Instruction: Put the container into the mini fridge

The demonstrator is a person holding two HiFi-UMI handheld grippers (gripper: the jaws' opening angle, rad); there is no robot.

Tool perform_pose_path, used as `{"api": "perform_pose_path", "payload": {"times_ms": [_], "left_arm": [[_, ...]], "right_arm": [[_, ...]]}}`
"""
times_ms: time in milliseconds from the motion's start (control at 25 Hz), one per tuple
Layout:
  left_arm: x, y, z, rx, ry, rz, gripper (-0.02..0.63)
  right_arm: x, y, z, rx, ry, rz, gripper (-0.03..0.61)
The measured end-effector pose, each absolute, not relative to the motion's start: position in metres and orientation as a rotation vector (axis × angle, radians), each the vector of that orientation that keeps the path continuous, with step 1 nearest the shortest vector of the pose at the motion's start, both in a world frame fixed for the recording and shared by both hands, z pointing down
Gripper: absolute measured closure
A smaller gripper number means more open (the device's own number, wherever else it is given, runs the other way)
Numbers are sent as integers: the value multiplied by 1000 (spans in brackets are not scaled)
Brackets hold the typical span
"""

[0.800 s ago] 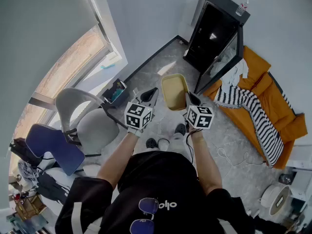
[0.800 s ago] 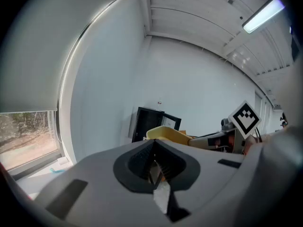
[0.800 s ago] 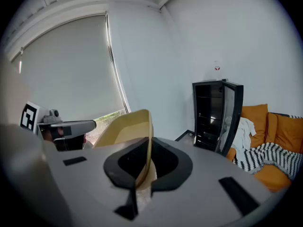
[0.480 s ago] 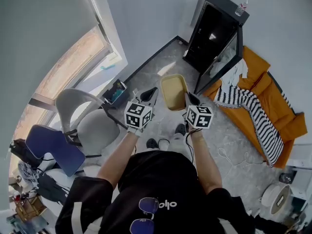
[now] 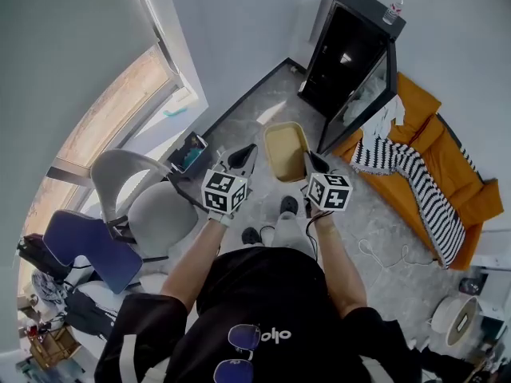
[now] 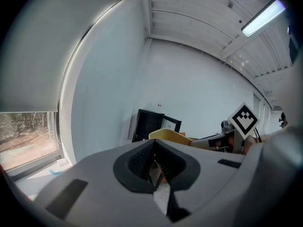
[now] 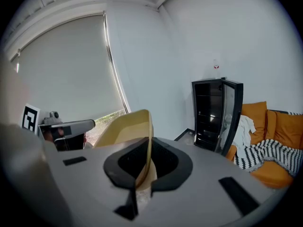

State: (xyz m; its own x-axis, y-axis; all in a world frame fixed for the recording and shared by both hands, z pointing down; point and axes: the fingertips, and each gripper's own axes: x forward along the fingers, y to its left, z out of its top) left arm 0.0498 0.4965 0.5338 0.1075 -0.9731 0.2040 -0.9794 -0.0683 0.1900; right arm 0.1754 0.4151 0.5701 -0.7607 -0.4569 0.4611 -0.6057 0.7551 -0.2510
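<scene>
The pale yellow container [image 5: 285, 148] is held in the air in front of the person, above the grey marbled floor [image 5: 255, 114], and its hollow inside shows in the head view. The right tool [image 5: 311, 163] carries it: one side wall of the container stands between the jaws, which are closed narrow on that wall. The left tool [image 5: 244, 159] hangs near the container's other side, its jaws drawn together with nothing between them. Beyond the container the black mini fridge [image 5: 345, 50] stands against the wall with its glass door [image 5: 369, 94] swung open, and a small bottle [image 5: 392, 12] stands on its top. Beside the fridge's open door lies an orange sofa [image 5: 447, 174] with a striped blanket [image 5: 403, 183] on it. A grey chair [image 5: 140, 194] stands at the person's left, near the window [image 5: 112, 102].
</scene>
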Motion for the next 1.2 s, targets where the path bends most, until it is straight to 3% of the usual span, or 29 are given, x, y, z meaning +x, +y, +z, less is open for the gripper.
{"api": "perform_pose_path", "payload": {"times_ms": [520,1200], "left_arm": [[-1,457,553,2053,-1943,58,607],[-98,261,537,2100,-1900,82,607]], "right_arm": [[132,353,584,796,-2560,581,557],[27,173,574,759,-2562,581,557]]}}
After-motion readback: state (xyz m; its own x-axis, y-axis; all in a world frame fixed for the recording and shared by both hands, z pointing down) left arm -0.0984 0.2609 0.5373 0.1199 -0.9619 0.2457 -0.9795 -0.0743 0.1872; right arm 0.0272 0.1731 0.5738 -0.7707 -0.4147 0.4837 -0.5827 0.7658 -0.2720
